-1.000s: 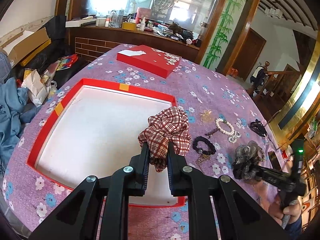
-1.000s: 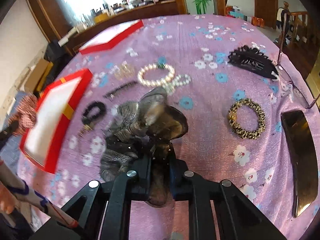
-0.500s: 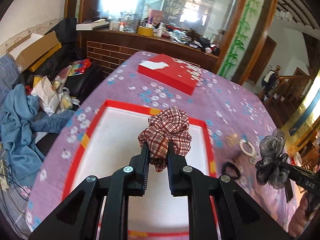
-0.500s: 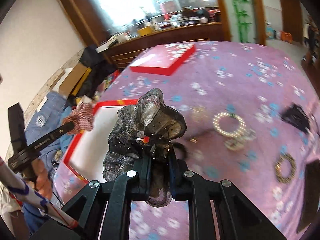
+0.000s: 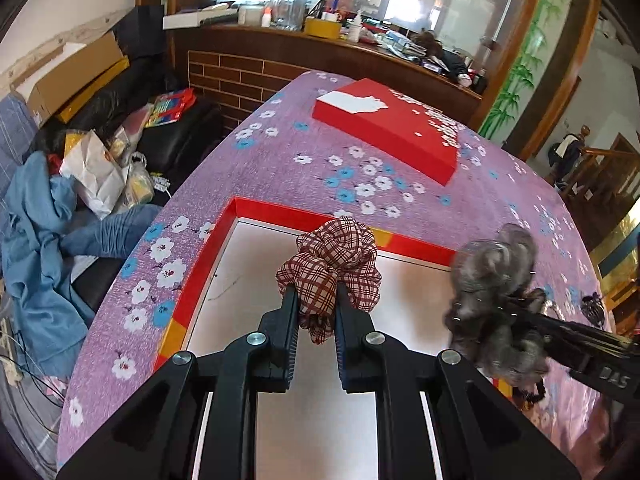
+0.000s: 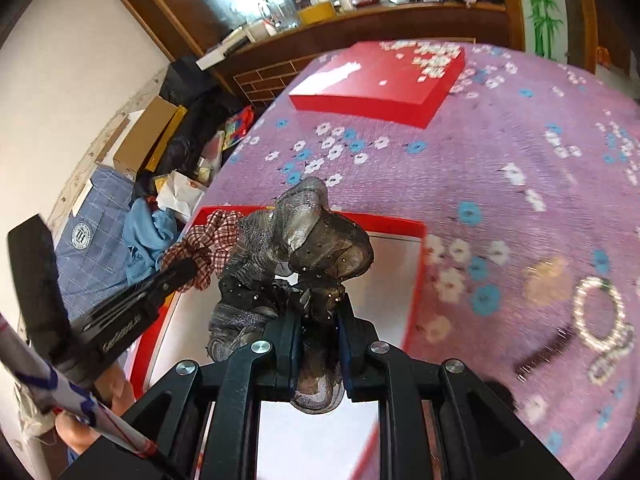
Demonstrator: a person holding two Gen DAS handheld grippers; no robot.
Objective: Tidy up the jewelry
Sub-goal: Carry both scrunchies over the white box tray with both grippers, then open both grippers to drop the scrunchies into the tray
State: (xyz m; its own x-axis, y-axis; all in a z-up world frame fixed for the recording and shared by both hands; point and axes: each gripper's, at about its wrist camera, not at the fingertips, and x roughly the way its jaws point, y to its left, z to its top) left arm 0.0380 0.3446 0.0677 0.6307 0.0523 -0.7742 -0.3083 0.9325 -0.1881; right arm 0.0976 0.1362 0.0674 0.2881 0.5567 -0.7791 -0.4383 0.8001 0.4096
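The worktop (image 5: 304,160) in front of me wears a purple cloth strewn with white and blue flowers. At its far side lies a closed red lid (image 5: 392,128) with white flecks on its top. Nearer to me sits the open red box (image 5: 200,264), its white floor bare where I can see it, with its left rim close to the worktop's left edge.

My left tool (image 5: 316,300) hangs over the box's floor, its fingers (image 5: 289,308) pinched tight on a red-and-white checked scrunchie (image 5: 332,264), which bunches up above the tips with a fold dangling below them. My right tool (image 6: 318,320) is just to the right of it, also above the box, gripping a grey-black gauzy scrunchie (image 6: 304,236) dotted with tiny studs; the fabric fills the narrow gap between its fingers. The two scrunchies are near each other but I cannot tell whether they touch.

On the cloth to the right of the box, blurred in the right wrist view, lie a pearl bracelet (image 6: 600,312), a dark slim hair clip (image 6: 540,356) and a pale gold piece (image 6: 548,280).
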